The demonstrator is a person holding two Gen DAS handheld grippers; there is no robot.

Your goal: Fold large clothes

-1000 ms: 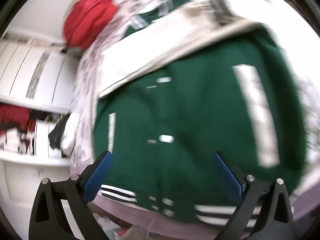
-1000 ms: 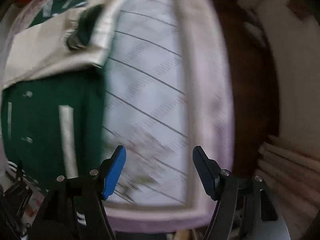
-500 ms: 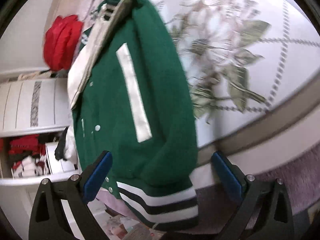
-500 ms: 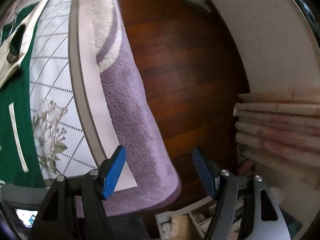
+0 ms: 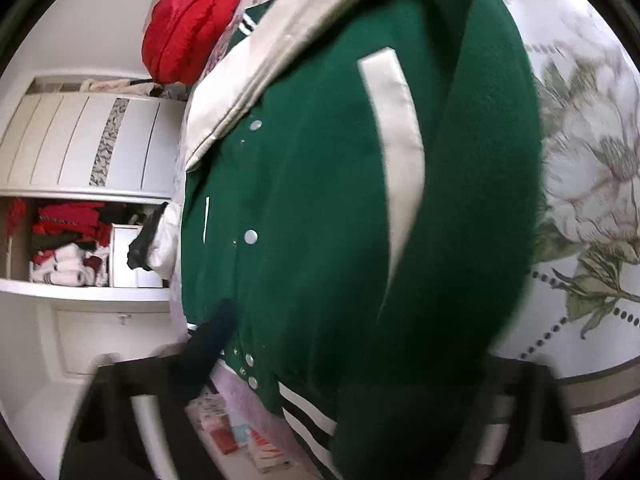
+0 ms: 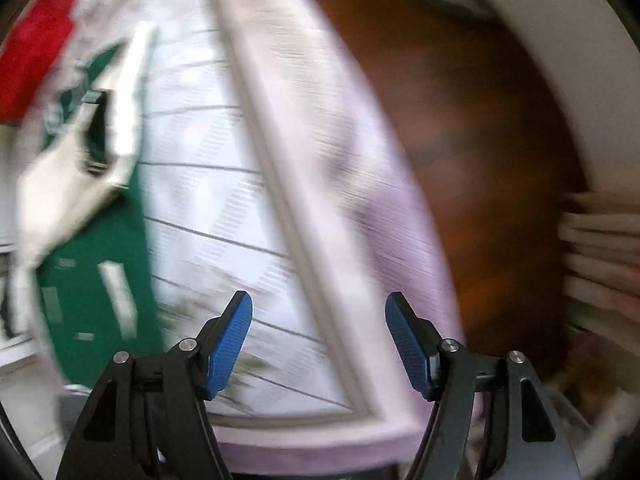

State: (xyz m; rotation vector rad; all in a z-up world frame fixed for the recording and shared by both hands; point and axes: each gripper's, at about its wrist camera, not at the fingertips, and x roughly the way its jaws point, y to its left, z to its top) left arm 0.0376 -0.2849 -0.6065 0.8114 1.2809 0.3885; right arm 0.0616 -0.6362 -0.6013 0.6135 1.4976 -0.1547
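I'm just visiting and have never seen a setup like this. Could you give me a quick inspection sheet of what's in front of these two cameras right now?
Surface: bed with floral quilt, lilac blanket edge.
Job's things: green jacket with cream sleeves lies flat on the quilt, snaps up the front, striped hem nearest the left camera.
Clutter: red garment beyond the jacket; papers on the floor.
Grippers: left gripper blurred, fingers closing at the jacket's hem, grip unclear; right gripper open, nothing between its fingers.
Cables: nothing seen.
Surroundings: white cabinet with clothes on a shelf; wooden floor.
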